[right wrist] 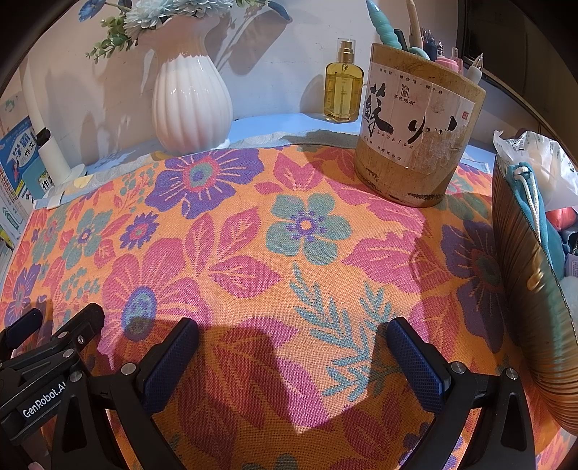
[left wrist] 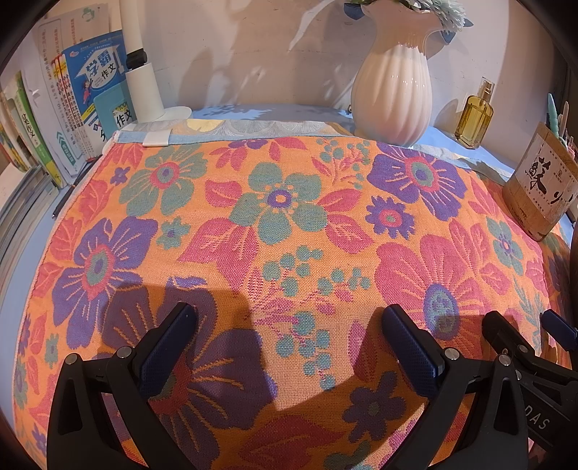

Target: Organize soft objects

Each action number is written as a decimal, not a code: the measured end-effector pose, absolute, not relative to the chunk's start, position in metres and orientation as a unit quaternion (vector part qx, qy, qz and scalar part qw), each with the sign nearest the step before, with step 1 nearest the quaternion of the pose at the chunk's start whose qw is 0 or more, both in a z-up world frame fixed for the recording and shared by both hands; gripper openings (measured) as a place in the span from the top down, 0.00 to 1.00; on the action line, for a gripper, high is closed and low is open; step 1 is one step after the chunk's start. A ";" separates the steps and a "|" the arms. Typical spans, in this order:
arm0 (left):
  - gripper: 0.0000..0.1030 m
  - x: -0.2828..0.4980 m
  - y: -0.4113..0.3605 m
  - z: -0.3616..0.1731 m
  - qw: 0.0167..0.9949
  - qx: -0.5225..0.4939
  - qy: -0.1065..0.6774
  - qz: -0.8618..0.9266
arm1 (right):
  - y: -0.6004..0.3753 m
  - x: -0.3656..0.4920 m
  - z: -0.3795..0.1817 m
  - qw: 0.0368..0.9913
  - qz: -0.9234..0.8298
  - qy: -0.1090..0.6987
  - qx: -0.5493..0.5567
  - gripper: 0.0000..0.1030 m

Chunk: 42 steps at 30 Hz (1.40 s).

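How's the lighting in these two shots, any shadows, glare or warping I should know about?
Left wrist view: warm side light, the left gripper casting hard shadows on the floral cloth, fisheye bending the books. Right wrist view: glare streaks on the white vase, the basket blurred at the frame edge, shadow under the right gripper.

Beyond the left tongs (left wrist: pixel 289 321), the flowers (left wrist: pixel 433 9) in the white vase (left wrist: pixel 392 90) are cut off by the top edge, and the books (left wrist: pixel 72 108) far to their left run out of the picture. To the right of the right tongs (right wrist: pixel 292 336), the ribbed container (right wrist: pixel 523 289) is clipped by the edge; its contents, a teal pouch (right wrist: pixel 542 220) and crumpled plastic (right wrist: pixel 542 159), are only partly seen. The floral cloth (right wrist: pixel 289 235) hides the counter beneath both tongs. The small print on the pen holder (right wrist: pixel 415 119) is too fine to read.
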State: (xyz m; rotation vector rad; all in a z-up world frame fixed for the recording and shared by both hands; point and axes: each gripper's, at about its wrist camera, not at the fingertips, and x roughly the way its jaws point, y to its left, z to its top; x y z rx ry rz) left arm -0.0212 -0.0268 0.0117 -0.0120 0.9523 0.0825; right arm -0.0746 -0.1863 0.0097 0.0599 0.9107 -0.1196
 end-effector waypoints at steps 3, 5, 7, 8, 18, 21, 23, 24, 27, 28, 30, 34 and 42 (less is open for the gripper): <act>0.00 -0.021 -0.027 0.012 0.888 -0.006 0.458 0.040 | -0.186 -0.074 0.010 0.896 -0.057 0.440 0.028 0.00; 0.00 -0.021 -0.027 0.012 0.888 -0.006 0.458 0.040 | -0.187 -0.074 0.009 0.896 -0.057 0.440 0.028 0.00; 0.00 -0.021 -0.027 0.012 0.888 -0.006 0.458 0.040 | -0.187 -0.074 0.009 0.896 -0.057 0.440 0.028 0.00; 0.00 -0.021 -0.027 0.012 0.888 -0.006 0.458 0.040 | -0.187 -0.074 0.009 0.896 -0.057 0.440 0.028 0.00; 0.00 -0.021 -0.027 0.012 0.888 -0.006 0.458 0.040 | -0.187 -0.074 0.009 0.896 -0.056 0.440 0.026 0.00; 0.00 -0.021 -0.027 0.012 0.888 -0.006 0.458 0.040 | -0.187 -0.074 0.009 0.896 -0.054 0.440 0.025 0.00; 0.00 -0.021 -0.027 0.012 0.888 -0.006 0.458 0.040 | -0.187 -0.074 0.009 0.896 -0.054 0.440 0.024 0.00; 0.00 -0.021 -0.027 0.012 0.888 -0.006 0.458 0.040 | -0.187 -0.074 0.009 0.896 -0.054 0.440 0.025 0.00; 0.00 -0.021 -0.027 0.012 0.888 -0.006 0.458 0.040 | -0.187 -0.074 0.009 0.896 -0.054 0.440 0.024 0.00; 0.00 -0.021 -0.027 0.012 0.888 -0.006 0.458 0.040 | -0.187 -0.074 0.009 0.896 -0.054 0.440 0.024 0.00; 0.00 -0.021 -0.027 0.012 0.888 -0.006 0.458 0.040 | -0.187 -0.074 0.009 0.896 -0.054 0.440 0.024 0.00; 0.00 -0.021 -0.027 0.012 0.888 -0.006 0.458 0.040 | -0.187 -0.074 0.009 0.896 -0.054 0.440 0.024 0.00; 0.00 -0.022 -0.027 0.012 0.888 -0.006 0.458 0.040 | -0.187 -0.074 0.009 0.896 -0.054 0.440 0.024 0.00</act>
